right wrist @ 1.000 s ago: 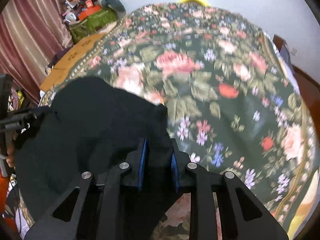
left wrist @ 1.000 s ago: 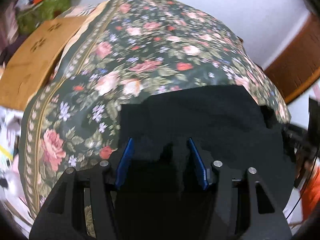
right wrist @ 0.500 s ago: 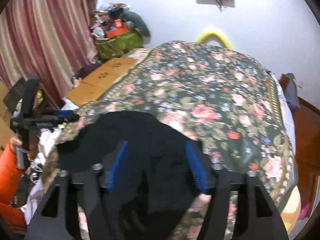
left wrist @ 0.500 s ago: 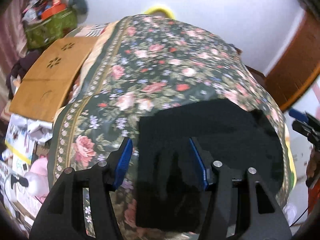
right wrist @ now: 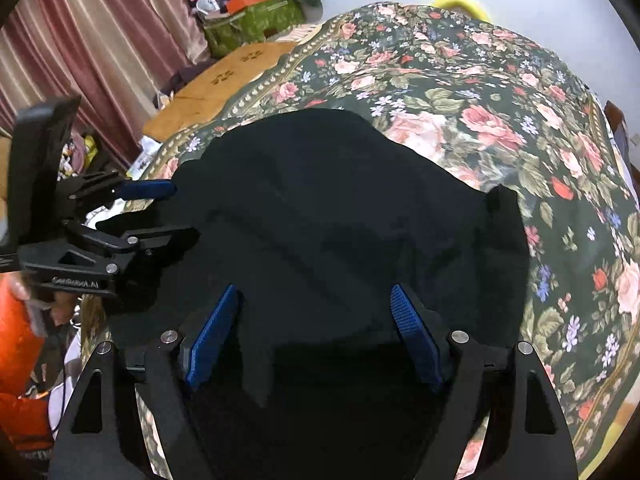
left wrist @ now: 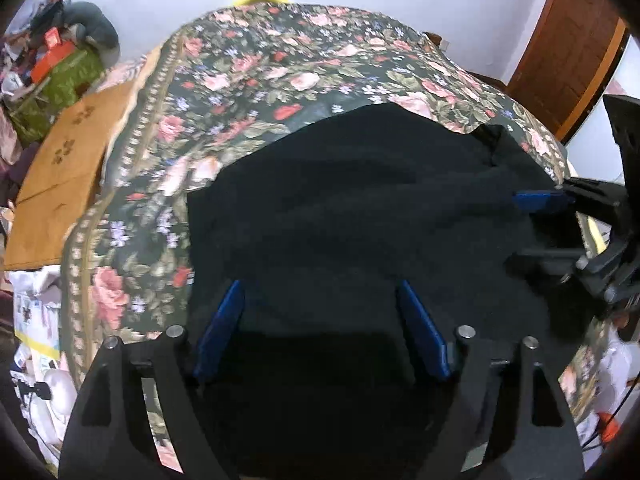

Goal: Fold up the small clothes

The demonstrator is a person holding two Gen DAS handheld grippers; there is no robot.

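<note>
Both grippers are standing wide, jaws just having been opening, gripping nothing: the left gripper (left wrist: 320, 320) and right gripper (right wrist: 316, 320) are hovering over the black, soft fabric garment (left wrist: 360, 208), probably releasing it after a fold. It is lying flat on the dark floral-patterned bedspread (left wrist: 248, 80), near the bed's close edge, its long axis running side to side between the grippers.

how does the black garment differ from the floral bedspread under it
The black garment is plain and dark; the floral bedspread is patterned with pink and red roses on dark green. The garment covers only the near part, while the bedspread stretches far past it. The garment's right corner is bunched; the bedspread lies smoother. Both are cloth, spread on the bed.
</note>
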